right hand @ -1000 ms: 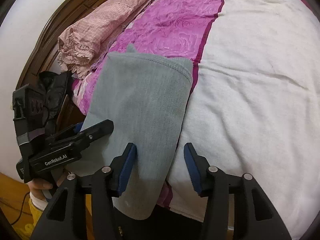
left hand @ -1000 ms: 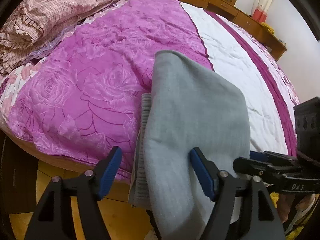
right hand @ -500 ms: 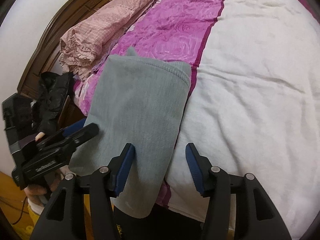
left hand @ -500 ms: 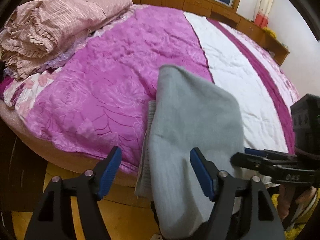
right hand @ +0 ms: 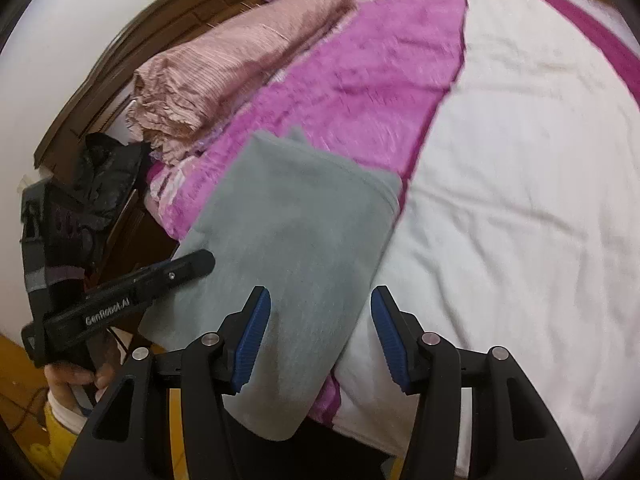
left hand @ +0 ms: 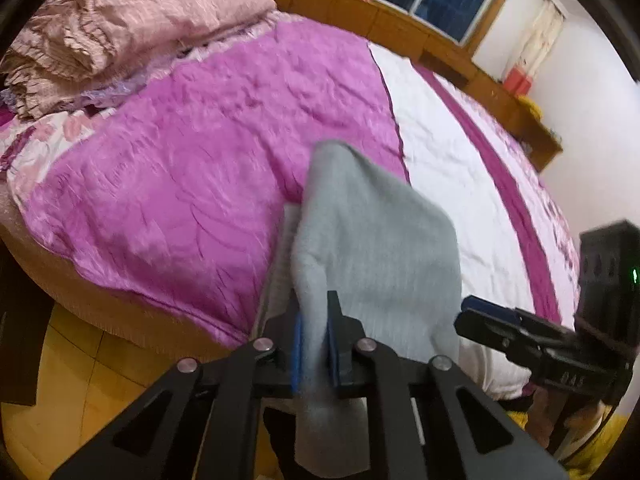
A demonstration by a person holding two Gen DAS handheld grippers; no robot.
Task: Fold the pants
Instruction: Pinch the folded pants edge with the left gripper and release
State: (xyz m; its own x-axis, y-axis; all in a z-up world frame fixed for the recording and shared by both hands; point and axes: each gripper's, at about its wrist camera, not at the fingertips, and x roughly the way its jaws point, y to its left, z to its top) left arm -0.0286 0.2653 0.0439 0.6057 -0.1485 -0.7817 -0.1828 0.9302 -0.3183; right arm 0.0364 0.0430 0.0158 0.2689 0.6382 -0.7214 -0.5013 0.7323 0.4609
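A bed (left hand: pixel 192 184) is covered by a magenta-and-white quilt (right hand: pixel 520 160), over whose near edge the folded grey pants (right hand: pixel 296 240) are draped. The pants' left edge is being closed upon between the pads of the left gripper (left hand: pixel 316 344). The right gripper (right hand: pixel 320 336) is held with jaws apart, straddling the pants' right edge without pressing it; a pink ruffled blanket (left hand: pixel 120 28) is piled at the headboard end.

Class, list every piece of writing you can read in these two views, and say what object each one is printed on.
"GenRobot.AI": white lettering on the side of the left gripper, seen in the right wrist view.
Pale characters on the side of the right gripper, seen in the left wrist view: too blurred to read.
Nothing readable on the grey pants, the bed cover or the walls.
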